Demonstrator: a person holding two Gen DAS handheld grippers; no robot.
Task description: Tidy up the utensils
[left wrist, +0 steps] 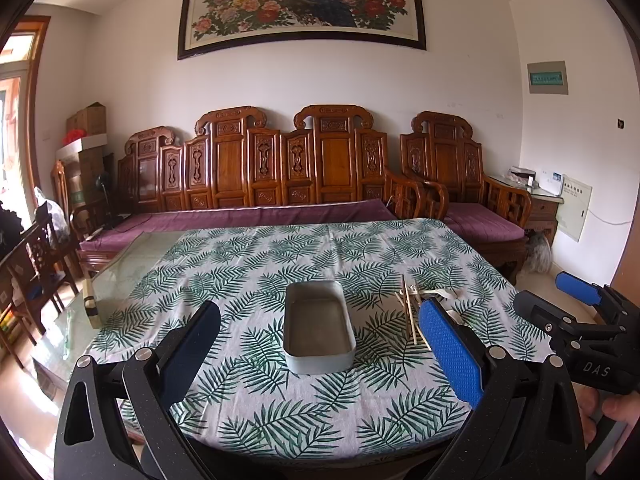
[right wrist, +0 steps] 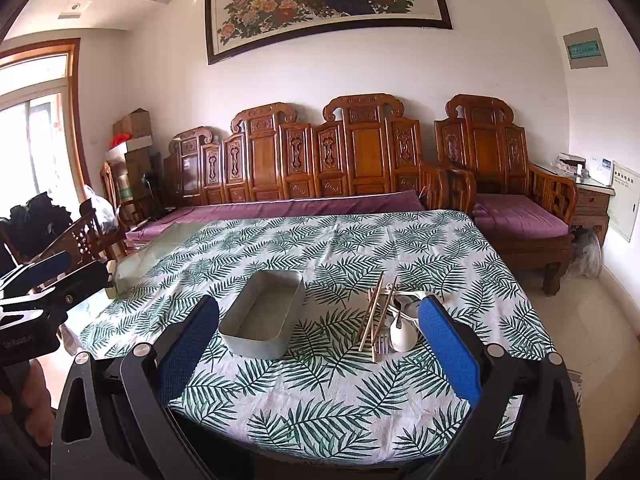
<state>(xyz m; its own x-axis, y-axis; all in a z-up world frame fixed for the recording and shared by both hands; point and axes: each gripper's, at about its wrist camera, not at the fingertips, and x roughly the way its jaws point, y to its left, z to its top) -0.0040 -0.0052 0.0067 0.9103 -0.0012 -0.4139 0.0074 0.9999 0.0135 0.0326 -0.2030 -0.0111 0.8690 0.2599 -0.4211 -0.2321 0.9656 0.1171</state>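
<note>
An empty grey metal tin sits on the leaf-patterned tablecloth. Right of it lies a heap of utensils: wooden chopsticks, a white spoon, a metal fork and a metal spoon. My left gripper hangs open above the near table edge, facing the tin, with nothing between its fingers. My right gripper is open too, its span taking in tin and heap. Each gripper shows at the other view's edge: the right one, the left one.
Bare glass tabletop lies left of the cloth, with a small wooden block on it. A carved wooden sofa with purple cushions stands behind the table, an armchair to the right. A person's hand holds the right gripper.
</note>
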